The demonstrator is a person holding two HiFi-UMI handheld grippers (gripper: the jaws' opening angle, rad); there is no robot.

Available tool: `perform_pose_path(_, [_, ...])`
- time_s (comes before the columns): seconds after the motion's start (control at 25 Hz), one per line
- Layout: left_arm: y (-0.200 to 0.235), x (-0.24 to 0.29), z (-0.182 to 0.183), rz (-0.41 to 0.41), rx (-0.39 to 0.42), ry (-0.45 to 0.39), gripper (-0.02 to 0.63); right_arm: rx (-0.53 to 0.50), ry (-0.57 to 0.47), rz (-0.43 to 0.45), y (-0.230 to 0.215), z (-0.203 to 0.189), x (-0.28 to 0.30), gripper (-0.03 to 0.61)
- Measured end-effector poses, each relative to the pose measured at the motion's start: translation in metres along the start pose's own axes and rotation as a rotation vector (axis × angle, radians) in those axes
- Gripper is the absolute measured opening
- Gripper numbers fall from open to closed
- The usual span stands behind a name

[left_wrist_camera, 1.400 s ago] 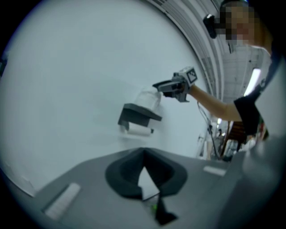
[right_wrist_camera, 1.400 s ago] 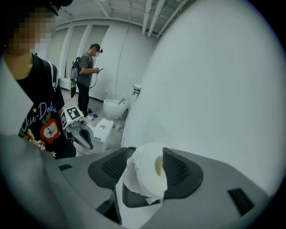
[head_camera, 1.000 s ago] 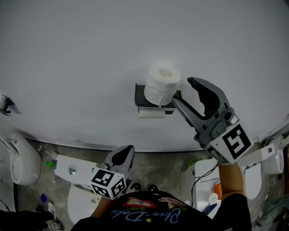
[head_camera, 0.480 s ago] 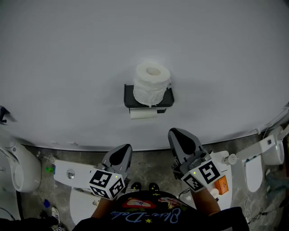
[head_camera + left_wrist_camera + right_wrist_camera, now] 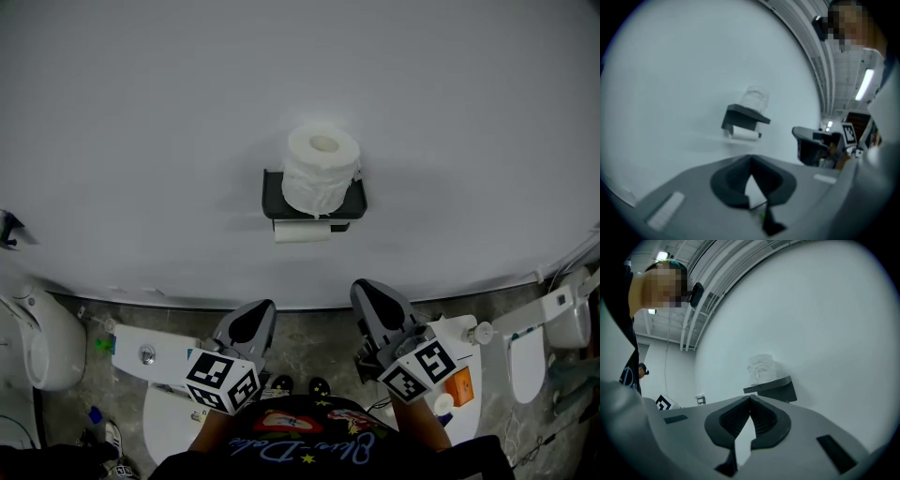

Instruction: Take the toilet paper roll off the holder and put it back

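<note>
— Where to find the toilet paper roll (image 5: 322,172)?

— Up on the white wall (image 5: 141,141), standing on end atop the black holder (image 5: 272,199), hollow core facing upward. Rumpled, loose wraps down the near side.

— And relative to the right gripper (image 5: 372,298)?

— Well apart. Held low and close to the body, over the floor, pointing up toward the holder from below and slightly to the right. Shut tight, tip against tip, with nothing clamped.

— Same story for the left gripper (image 5: 257,317)?

— Much the same: closed and empty, held low, near the right one, aimed up at the holder from below and to the left. Seen from there as a pale, blurry shape above the dark shelf.

— Anything else on the holder?

— A second roll (image 5: 302,232), lying crosswise under the shelf, just below the upright one.

— Anything standing in the way?

— Only bare wall between the tips and the holder. Lower down, a grey stone floor (image 5: 314,337). At far left, a white toilet (image 5: 42,342); at far right, another toilet (image 5: 525,361). Just beside the right gripper's marker cube (image 5: 419,368), a small orange item (image 5: 459,384), too small to identify.
</note>
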State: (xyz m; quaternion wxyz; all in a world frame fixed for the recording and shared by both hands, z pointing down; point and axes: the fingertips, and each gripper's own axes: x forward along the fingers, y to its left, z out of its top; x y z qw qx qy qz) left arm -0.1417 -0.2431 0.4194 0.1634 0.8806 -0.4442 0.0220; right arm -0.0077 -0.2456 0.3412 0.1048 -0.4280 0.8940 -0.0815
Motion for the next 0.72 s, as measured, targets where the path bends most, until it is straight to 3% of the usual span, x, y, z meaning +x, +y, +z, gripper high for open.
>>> perform_pose_path(0.16, [0.0,-0.001,-0.001,0.006,0.001,-0.002,-0.002,0.07,0.04,-0.001,-0.007,-0.017,0.002,0.015])
perform_pose_path(0.72, [0.007,-0.009,-0.004,0.04,-0.011,0.003,-0.002,0.073,0.09,0.055,0.004,-0.035,0.012,0.015])
